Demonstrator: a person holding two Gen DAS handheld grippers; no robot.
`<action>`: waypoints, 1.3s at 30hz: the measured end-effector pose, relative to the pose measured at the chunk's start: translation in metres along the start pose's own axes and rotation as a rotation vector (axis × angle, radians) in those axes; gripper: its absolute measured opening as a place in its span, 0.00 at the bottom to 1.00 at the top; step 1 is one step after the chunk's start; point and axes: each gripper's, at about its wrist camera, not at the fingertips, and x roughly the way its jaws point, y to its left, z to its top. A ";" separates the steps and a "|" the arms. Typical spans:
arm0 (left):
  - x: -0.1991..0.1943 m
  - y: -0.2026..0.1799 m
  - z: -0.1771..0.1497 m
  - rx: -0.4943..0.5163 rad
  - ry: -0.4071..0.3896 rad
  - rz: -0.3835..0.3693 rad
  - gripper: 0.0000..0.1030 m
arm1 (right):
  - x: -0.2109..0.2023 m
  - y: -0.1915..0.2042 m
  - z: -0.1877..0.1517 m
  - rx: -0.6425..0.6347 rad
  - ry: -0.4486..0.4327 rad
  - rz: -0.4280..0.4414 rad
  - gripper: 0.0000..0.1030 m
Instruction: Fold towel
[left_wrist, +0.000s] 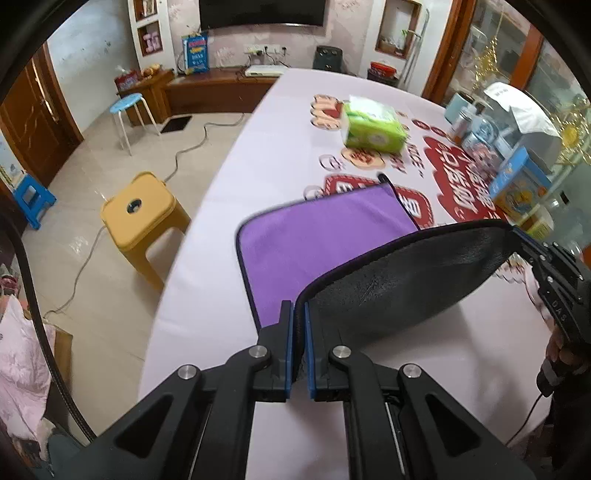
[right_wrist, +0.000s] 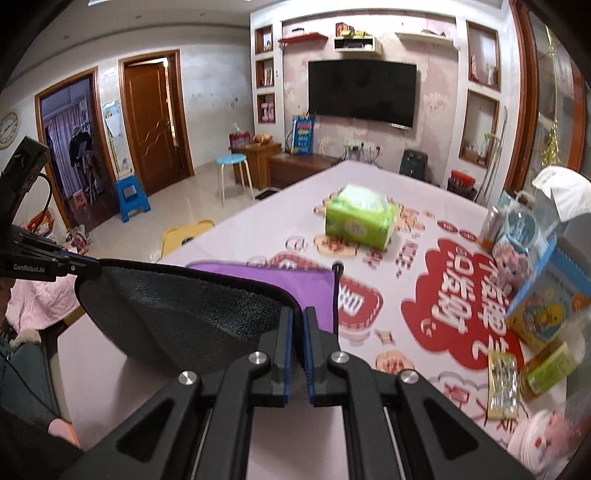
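Both the left gripper (left_wrist: 299, 306) and the right gripper (right_wrist: 298, 312) have their fingers clenched on the near corners of the purple-and-dark-grey microfibre towel (left_wrist: 325, 240), whose near edge hangs raised between them while its far half lies flat on the pink printed bench (left_wrist: 266, 155) just ahead. To fold well, I judge both corners should travel forward level and together, landing squarely on the far edge. Beyond the fingers, a green tissue box (right_wrist: 360, 219) holds white tissues showing at its top.

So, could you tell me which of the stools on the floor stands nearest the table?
The yellow square plastic stool, right beside the table's edge; the blue stools stand farther off.
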 end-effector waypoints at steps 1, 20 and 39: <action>0.002 0.002 0.006 -0.001 -0.010 0.009 0.04 | 0.004 -0.001 0.005 -0.001 -0.013 -0.001 0.05; 0.102 0.030 0.074 -0.073 -0.079 0.096 0.04 | 0.126 -0.004 0.022 -0.058 -0.128 -0.199 0.05; 0.168 0.035 0.072 -0.131 0.037 0.106 0.31 | 0.192 -0.007 0.002 0.042 0.020 -0.159 0.42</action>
